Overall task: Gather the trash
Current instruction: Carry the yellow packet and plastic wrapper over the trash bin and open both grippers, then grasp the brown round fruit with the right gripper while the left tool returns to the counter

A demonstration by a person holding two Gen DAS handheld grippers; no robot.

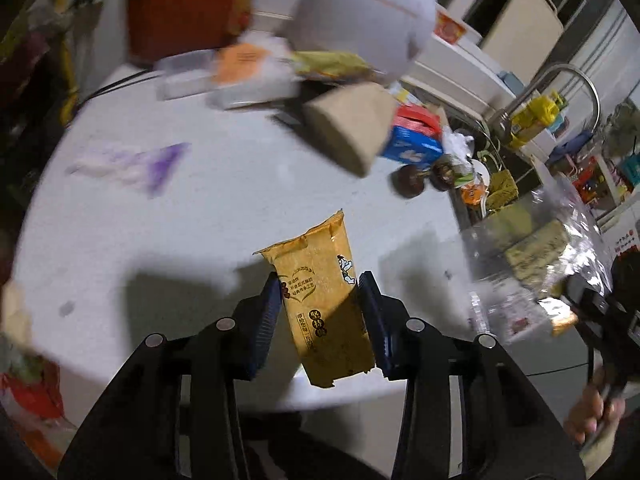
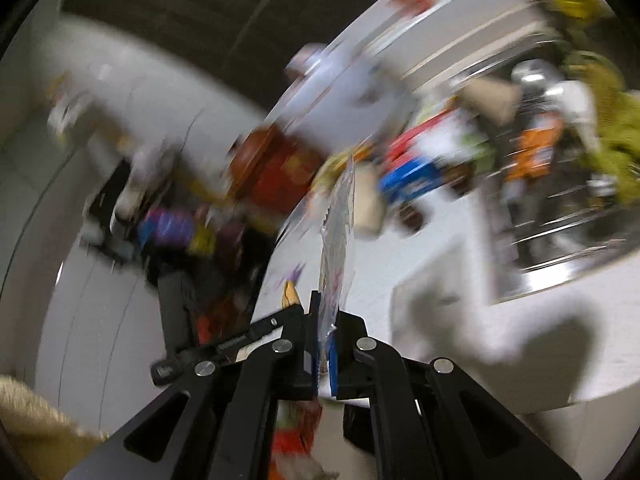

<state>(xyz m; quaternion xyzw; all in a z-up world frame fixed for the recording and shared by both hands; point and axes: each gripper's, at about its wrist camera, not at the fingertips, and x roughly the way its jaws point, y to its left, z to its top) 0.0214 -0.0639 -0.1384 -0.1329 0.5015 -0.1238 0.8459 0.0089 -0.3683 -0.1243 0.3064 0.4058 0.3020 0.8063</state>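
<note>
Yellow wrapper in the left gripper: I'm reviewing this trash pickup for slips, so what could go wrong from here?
1. The left gripper pinches the yellow wrapper only by its side edges; the thin packet could buckle and slide out.
2. The right gripper is shut on a clear bag by one thin edge, so it may pull free.
3. Both views are blurred, which suggests fast motion near the cluttered table.

Upright orange-brown snack wrapper, pinched, aloft
</note>
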